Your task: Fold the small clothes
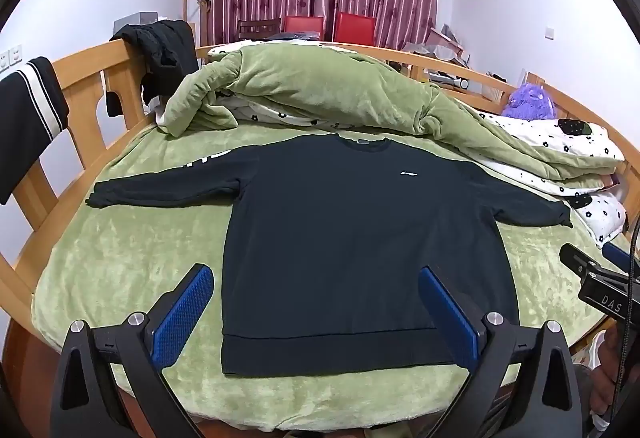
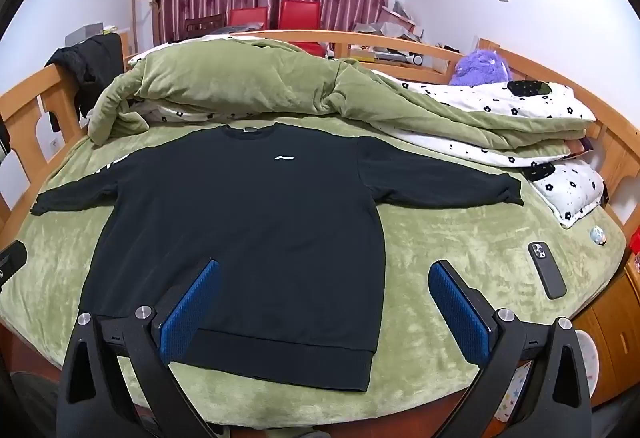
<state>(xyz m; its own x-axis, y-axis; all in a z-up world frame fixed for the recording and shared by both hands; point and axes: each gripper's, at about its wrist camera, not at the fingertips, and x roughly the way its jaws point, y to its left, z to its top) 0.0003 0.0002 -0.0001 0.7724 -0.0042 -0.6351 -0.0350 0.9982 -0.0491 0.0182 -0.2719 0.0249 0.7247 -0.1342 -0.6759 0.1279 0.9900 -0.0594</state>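
A dark long-sleeved sweatshirt (image 1: 352, 238) with a small white chest logo lies flat, front up, on the green bedspread (image 1: 120, 258), both sleeves spread out to the sides. It also shows in the right wrist view (image 2: 248, 222). My left gripper (image 1: 316, 278) is open and empty, held above the hem near its left corner. My right gripper (image 2: 324, 270) is open and empty, held above the hem near its right corner. The right gripper's tip also shows at the right edge of the left wrist view (image 1: 600, 274).
A bunched green quilt (image 1: 304, 86) with a white flowered underside lies behind the collar. A flowered pillow (image 2: 568, 190) lies by the right cuff. A black phone (image 2: 546, 270) lies on the bedspread (image 2: 460, 238) at the right. Wooden bed rails (image 1: 92, 86) carry dark clothes.
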